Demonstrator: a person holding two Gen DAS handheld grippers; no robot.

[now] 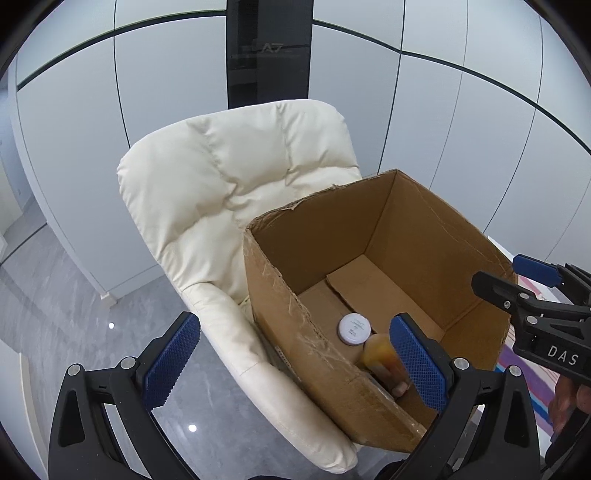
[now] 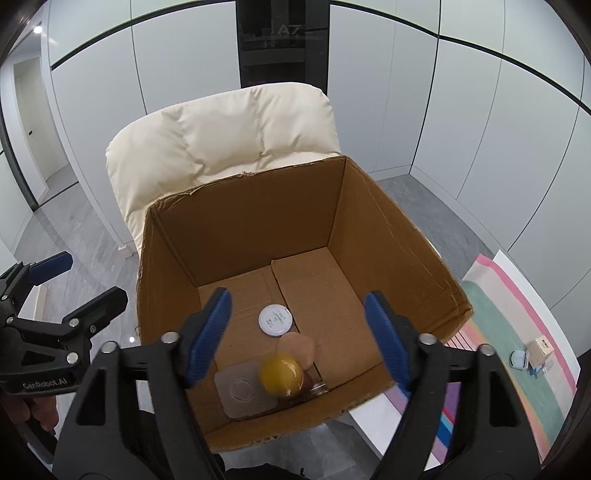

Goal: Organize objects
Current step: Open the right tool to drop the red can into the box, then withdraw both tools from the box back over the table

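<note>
An open cardboard box (image 2: 369,206) sits against a cream padded chair (image 2: 221,129), its top flaps gone and its rim torn along the far edge. Inside it, seen from the right wrist view, a round white jar lid (image 2: 275,320) with small unreadable print lies near the middle of the floor. At about 5 o'clock from the lid lies a beige oval pad (image 2: 297,349), and at about 6 o'clock from the lid a blurred yellow round object (image 2: 280,374) overlaps a flat translucent container (image 2: 243,391) against the near wall. Whether the yellow object rests on the container or is in mid-air cannot be told.

Readable writing: "A7" on the dark panel (image 2: 284,29) behind the chair, "DAS" on the right gripper's body in the left wrist view, and "GenRobot.AI" on the left gripper's body in the right wrist view.

The right gripper (image 2: 297,332) hangs over the box with its jaws spread wide and nothing between them; the yellow object shows just below the gap, toward 6 o'clock. The left gripper (image 1: 291,365) is likewise spread and empty, over the box's left wall at about 9 o'clock from the lid.

Outside the box, at 3 o'clock, a striped pastel mat (image 2: 517,332) carries a small white carton (image 2: 540,349) and a pale blue item (image 2: 518,359).
</note>
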